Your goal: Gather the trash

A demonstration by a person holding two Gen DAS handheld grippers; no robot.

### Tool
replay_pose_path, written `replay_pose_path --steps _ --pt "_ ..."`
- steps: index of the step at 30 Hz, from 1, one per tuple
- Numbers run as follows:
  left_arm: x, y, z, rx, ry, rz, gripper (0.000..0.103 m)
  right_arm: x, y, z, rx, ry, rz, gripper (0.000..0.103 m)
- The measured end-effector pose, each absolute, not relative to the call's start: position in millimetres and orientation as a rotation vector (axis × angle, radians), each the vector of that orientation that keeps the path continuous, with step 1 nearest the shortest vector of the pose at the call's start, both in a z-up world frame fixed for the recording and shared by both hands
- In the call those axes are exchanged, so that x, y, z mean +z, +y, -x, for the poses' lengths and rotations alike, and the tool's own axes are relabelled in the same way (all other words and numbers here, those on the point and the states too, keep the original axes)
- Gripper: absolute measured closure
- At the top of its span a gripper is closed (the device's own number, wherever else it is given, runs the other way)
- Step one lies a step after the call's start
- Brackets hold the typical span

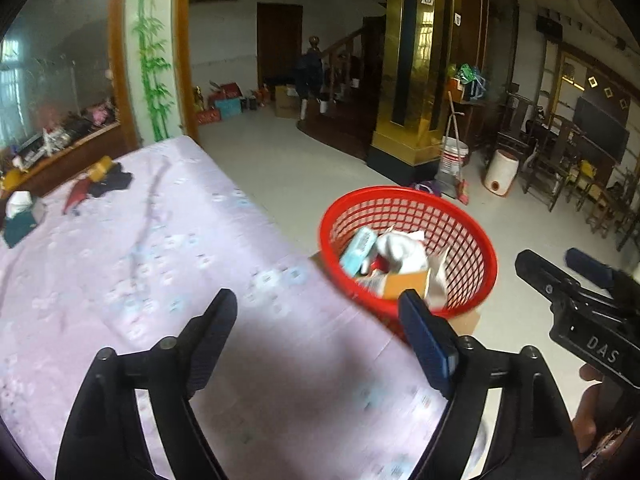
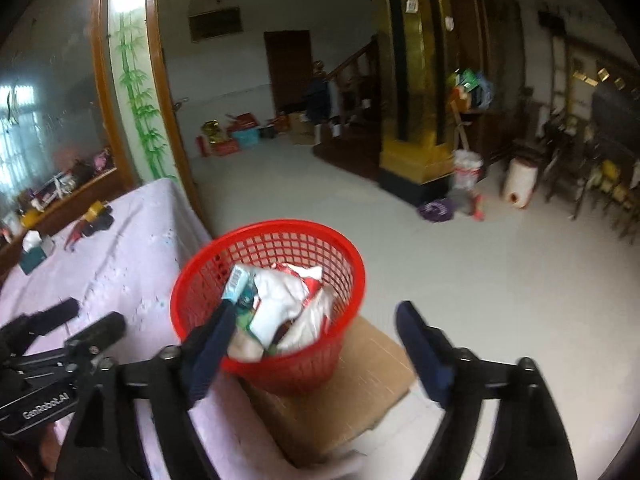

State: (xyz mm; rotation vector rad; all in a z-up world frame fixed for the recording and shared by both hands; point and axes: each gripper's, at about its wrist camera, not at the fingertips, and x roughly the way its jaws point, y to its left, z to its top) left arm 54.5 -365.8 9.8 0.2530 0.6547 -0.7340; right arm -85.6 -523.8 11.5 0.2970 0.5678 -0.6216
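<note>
A red mesh basket (image 1: 472, 236) (image 2: 280, 240) stands on a brown cardboard box (image 2: 360, 376) beside the table. It holds trash: a light blue carton (image 1: 358, 250) (image 2: 238, 282), white crumpled wrappers (image 1: 402, 252) (image 2: 280, 300) and an orange box (image 1: 404, 284). My left gripper (image 1: 318, 312) is open and empty over the table's near right edge, just left of the basket. My right gripper (image 2: 316, 326) is open and empty, just above the basket's near rim. It also shows at the right of the left wrist view (image 1: 560, 264).
The table has a pale purple flowered cloth (image 1: 140, 248) (image 2: 120, 264). At its far left lie a tissue box (image 1: 22, 212), a red item (image 1: 78, 194), dark cloth (image 1: 114, 182) and a yellow tape roll (image 1: 100, 168). White floor, gold pillar (image 1: 416, 80), buckets (image 1: 452, 160) and chairs lie beyond.
</note>
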Motion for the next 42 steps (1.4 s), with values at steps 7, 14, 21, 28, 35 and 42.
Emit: replay_pose_path --steps 7,14,21,28,35,42 --pt "14 -304 -13 -0.678 0.544 -0.307 0.010 9 -462 107 -0.680 0.574 -0.205 0.009" --pt "2 -248 11 -0.594 0.531 -0.289 0.005 3 -409 127 -0.674 0.581 -0.155 0.007" --pt "-10 -211 22 -0.525 0.540 -0.275 0.005 -3 -376 126 -0.633 0.608 -0.102 0.007" --pt "-14 -188 23 -0.521 0.556 -0.220 0.005 -6 -365 121 -0.620 0.611 -0.078 0.006" --pt "-17 -191 23 -0.486 0.540 -0.248 0.005 -9 -360 114 -0.615 0.623 -0.067 0.006" --pt "-21 -191 21 -0.483 0.555 -0.244 0.005 -9 -358 113 -0.611 0.628 -0.059 0.006"
